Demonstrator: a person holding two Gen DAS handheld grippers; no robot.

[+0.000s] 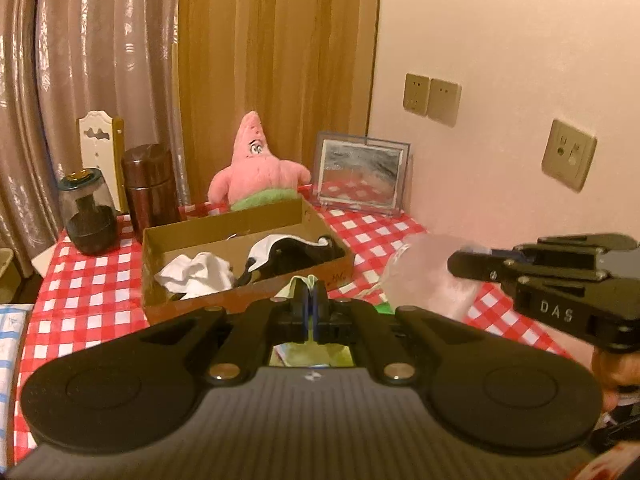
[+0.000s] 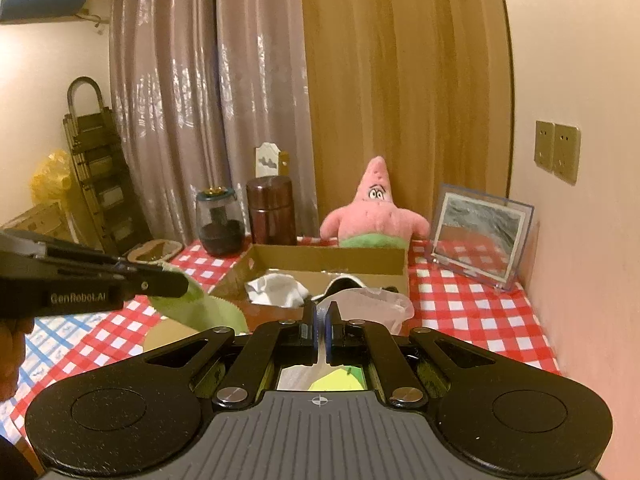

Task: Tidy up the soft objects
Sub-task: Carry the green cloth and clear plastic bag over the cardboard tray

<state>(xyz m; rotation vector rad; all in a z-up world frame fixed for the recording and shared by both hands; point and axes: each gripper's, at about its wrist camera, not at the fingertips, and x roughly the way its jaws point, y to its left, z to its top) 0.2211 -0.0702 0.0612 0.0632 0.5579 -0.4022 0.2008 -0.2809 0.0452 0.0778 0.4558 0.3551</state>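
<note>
My left gripper [image 1: 308, 292] is shut on a light green cloth [image 1: 303, 281]; from the right wrist view, the cloth [image 2: 204, 308] hangs from the left gripper [image 2: 182, 282] above the table. My right gripper [image 2: 321, 312] is shut on a clear plastic bag [image 2: 368, 304], which appears blurred in the left wrist view [image 1: 424, 276] beside the right gripper [image 1: 454, 264]. Just beyond both stands an open cardboard box [image 1: 224, 228] holding a white cloth [image 1: 196, 276] and a black-and-white item [image 1: 288, 256]. A pink star plush [image 1: 256, 164] sits behind the box.
The table wears a red-checked cloth [image 1: 92, 280]. A glass jar [image 1: 86, 212] and a brown canister [image 1: 150, 184] stand at the back left. A framed picture [image 1: 362, 174] leans on the wall at the back right. A folded ladder [image 2: 100, 184] stands by the curtains.
</note>
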